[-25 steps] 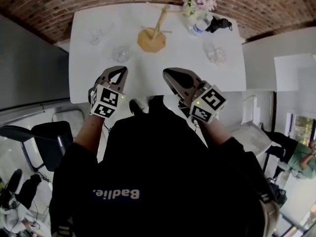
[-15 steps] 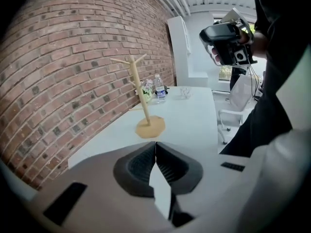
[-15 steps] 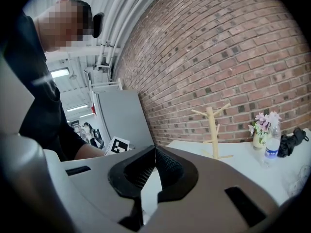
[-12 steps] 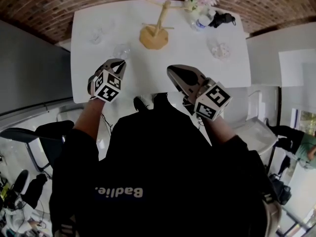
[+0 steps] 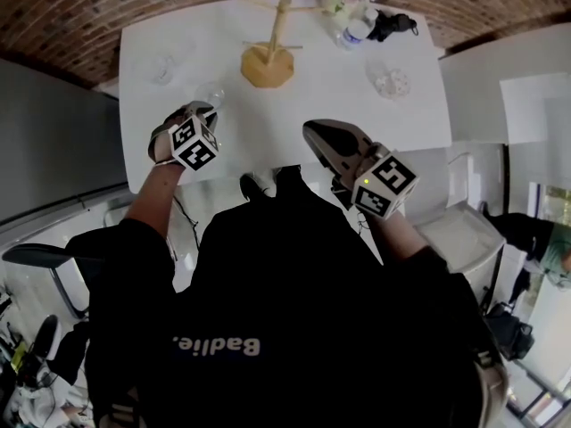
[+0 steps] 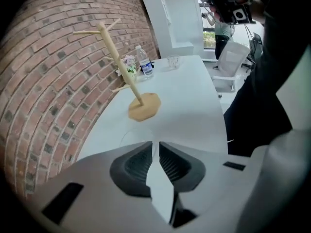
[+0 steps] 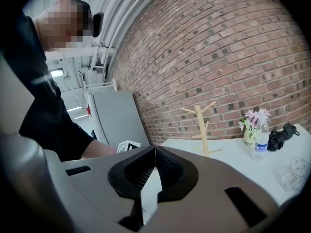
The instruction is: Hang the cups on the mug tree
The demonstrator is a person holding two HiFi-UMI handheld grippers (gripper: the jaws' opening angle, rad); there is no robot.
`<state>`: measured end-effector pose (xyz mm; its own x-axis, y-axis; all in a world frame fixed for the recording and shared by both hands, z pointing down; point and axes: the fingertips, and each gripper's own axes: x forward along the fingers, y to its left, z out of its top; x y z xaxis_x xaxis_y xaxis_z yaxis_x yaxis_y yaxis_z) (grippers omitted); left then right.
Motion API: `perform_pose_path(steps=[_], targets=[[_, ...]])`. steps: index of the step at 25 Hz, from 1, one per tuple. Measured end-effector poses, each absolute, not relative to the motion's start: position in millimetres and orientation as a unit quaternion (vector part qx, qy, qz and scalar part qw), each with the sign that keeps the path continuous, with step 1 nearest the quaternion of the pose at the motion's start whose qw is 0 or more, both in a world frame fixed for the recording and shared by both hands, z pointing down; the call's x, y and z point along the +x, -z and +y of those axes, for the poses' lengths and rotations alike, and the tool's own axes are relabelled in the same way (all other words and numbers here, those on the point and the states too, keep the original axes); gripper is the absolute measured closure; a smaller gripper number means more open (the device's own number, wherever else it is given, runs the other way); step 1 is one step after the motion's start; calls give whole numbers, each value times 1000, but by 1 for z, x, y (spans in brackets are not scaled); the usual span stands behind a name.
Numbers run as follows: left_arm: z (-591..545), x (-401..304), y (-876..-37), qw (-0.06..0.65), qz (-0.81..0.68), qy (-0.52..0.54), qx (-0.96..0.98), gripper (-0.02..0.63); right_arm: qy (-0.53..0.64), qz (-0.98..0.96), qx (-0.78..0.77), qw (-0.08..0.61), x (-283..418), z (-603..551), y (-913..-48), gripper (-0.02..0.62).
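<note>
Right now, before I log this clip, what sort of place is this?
Probably an office or lab workspace, not a home: a brick wall, a plain white table with a wooden mug tree, and a dark office chair nearby.

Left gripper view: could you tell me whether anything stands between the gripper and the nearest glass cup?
Nothing visible does. The left gripper, its empty jaws opening, points at the glass cup just ahead; bare table also separates that cup from the mug tree.
</note>
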<state>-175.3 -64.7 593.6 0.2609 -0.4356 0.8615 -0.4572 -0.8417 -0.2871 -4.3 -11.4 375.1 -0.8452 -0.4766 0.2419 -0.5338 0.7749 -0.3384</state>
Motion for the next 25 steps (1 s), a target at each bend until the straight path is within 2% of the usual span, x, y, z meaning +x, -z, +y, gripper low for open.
perform_pose_path(steps=[3,10,25], targets=[[-68,-175,-602,-4,-250,-573,781,555,-202,-938,271,71,-1,-11,-376,566],[-69,-175,-626,17,-179,-630,756,535,-204,-934,283,77,8,-13,-380,566],[-73,-176,-665,2,-95,-701,707,546,-202,-926,307,90,28,-13,-387,566]])
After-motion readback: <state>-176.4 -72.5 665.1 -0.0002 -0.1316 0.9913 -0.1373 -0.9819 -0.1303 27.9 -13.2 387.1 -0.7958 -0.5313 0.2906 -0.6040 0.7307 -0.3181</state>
